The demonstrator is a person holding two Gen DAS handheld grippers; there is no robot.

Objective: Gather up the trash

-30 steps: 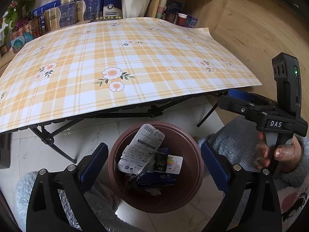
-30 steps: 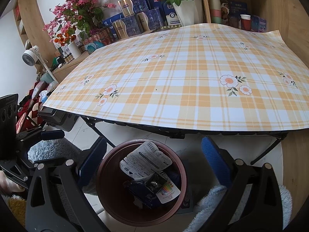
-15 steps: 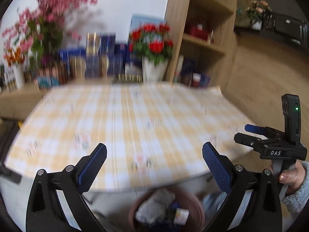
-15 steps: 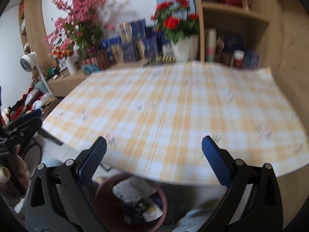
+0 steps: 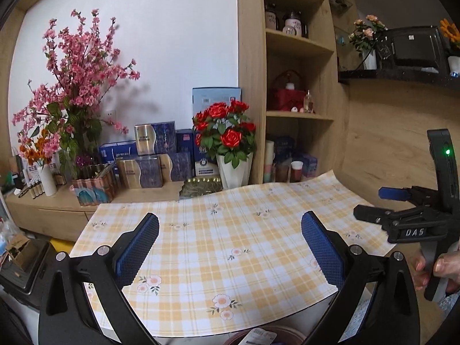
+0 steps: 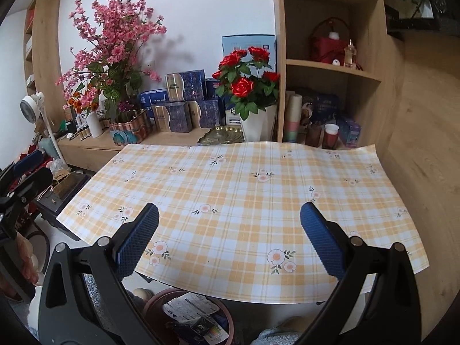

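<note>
Right wrist view: your right gripper has its jaws spread wide, grasping nothing, above the checked tablecloth. Your left gripper is likewise released. The brown bin with wrappers sits below the table's near edge.

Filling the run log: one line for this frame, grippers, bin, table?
left gripper: open, empty | right gripper: open, empty | trash bin: on floor by table edge, holds wrappers | tablecloth: no trash visible
</note>
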